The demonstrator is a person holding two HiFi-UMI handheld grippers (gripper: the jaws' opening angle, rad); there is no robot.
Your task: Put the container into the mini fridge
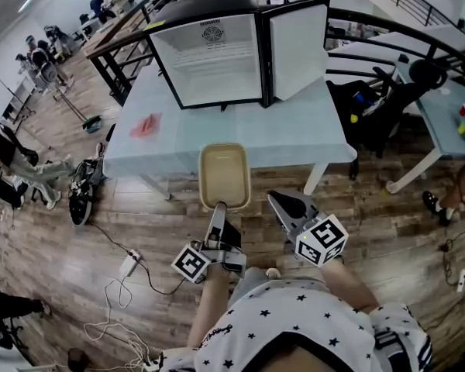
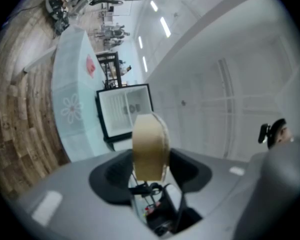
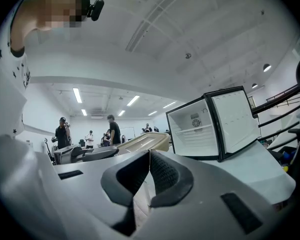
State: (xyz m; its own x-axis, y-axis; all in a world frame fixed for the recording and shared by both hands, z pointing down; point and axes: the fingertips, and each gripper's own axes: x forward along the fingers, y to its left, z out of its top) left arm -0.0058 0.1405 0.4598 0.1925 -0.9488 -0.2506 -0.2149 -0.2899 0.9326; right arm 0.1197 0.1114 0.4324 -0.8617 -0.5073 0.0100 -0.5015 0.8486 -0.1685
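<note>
A shallow beige container (image 1: 225, 175) hangs in the air in front of the table's near edge, long side pointing at the fridge. My left gripper (image 1: 217, 208) is shut on its near rim; in the left gripper view the container (image 2: 150, 144) stands edge-on between the jaws. The black mini fridge (image 1: 213, 53) sits at the back of the light blue table (image 1: 294, 130), its door (image 1: 298, 49) swung open to the right and its white inside empty. My right gripper (image 1: 283, 201) is beside the container on the right, shut and empty, and sees the container (image 3: 145, 143) and the fridge (image 3: 197, 129).
A red scrap (image 1: 146, 125) lies on the table's left part. A black chair (image 1: 387, 99) and a second table (image 1: 449, 122) stand to the right. Cables and a power strip (image 1: 128, 266) lie on the wooden floor at the left. People stand far off at the left.
</note>
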